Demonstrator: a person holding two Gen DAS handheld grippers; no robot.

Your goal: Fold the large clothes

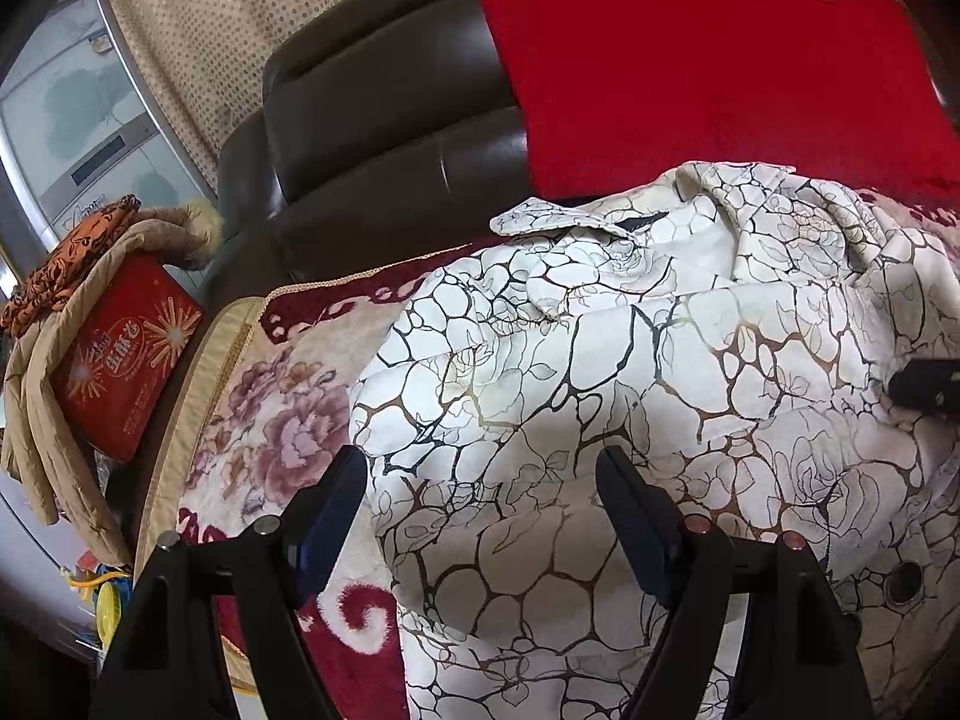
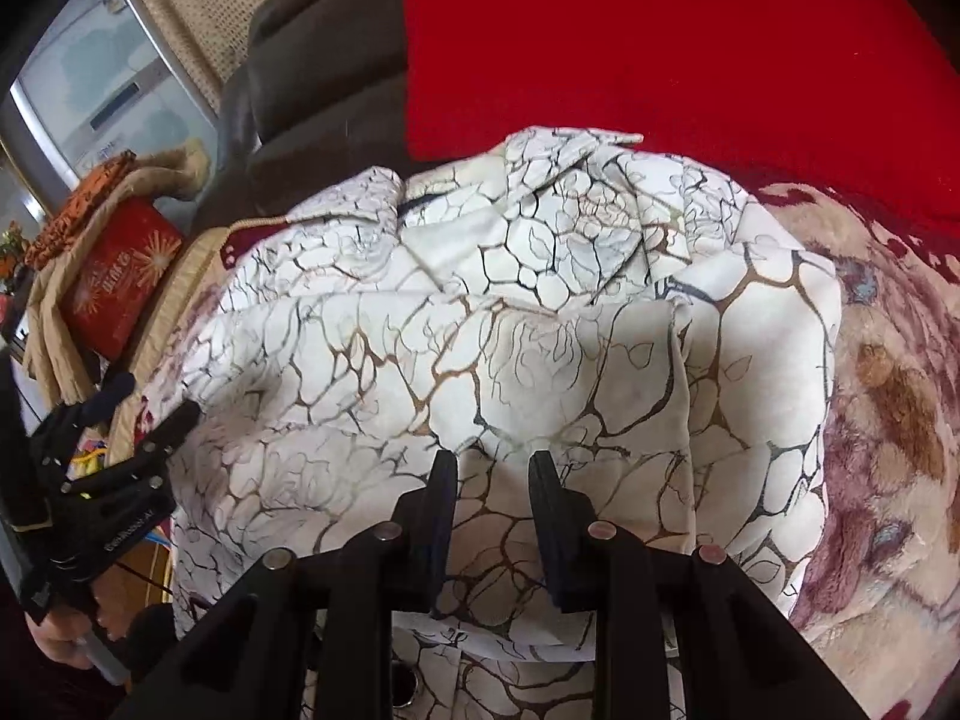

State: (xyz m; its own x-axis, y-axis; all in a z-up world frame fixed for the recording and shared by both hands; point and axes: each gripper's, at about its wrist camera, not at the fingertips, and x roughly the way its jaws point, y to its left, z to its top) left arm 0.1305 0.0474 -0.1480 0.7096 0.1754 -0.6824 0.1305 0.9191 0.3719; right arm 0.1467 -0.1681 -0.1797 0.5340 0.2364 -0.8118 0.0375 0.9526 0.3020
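Right wrist view: white patterned garment (image 2: 510,324) spread lengthwise on sofa blanket (image 2: 888,396), running away from right gripper (image 2: 492,462), fingers narrowly parted over cloth without gripping; left gripper (image 1: 480,462) wide, released at near left edge.

Garment (image 1: 600,360) cut off below the left gripper (image 1: 480,468) and at right edge, right gripper (image 1: 927,390) mostly out of frame, box (image 1: 120,360) lettering too small to read, hand (image 2: 60,642) beneath left gripper half hidden, blanket (image 2: 888,408) under garment covered.
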